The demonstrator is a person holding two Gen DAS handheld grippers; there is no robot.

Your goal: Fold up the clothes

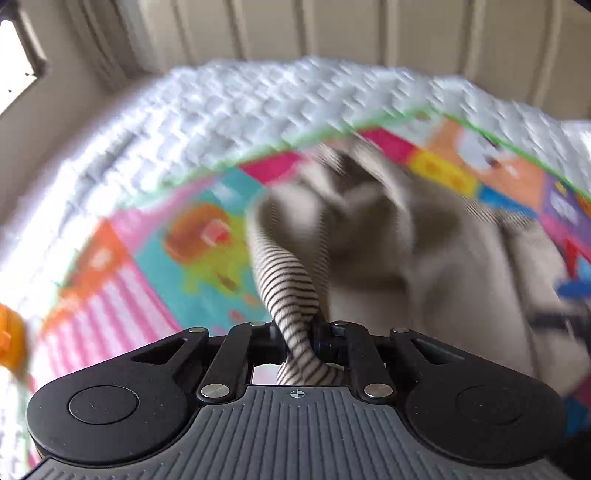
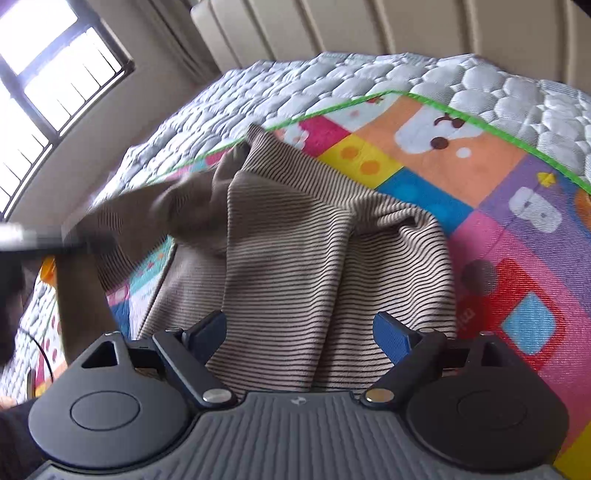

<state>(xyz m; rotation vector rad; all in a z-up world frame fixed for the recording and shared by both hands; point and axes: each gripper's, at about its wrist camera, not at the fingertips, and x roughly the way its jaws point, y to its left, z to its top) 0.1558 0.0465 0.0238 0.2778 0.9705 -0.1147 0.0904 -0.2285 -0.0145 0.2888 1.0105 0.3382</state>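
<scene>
Left tongs (image 1: 301,339) pinch a twisted bunch of the striped top (image 1: 291,291); right tongs (image 2: 300,338) spread, hovering over the top (image 2: 295,266). Top lies rumpled on the mat (image 2: 517,221). Mat covers the quilted bed (image 2: 332,81); beyond, a headboard (image 2: 369,26).

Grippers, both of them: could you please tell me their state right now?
Left gripper: shut on the beige, dark-striped knit garment.
Right gripper: open, holding nothing.
</scene>
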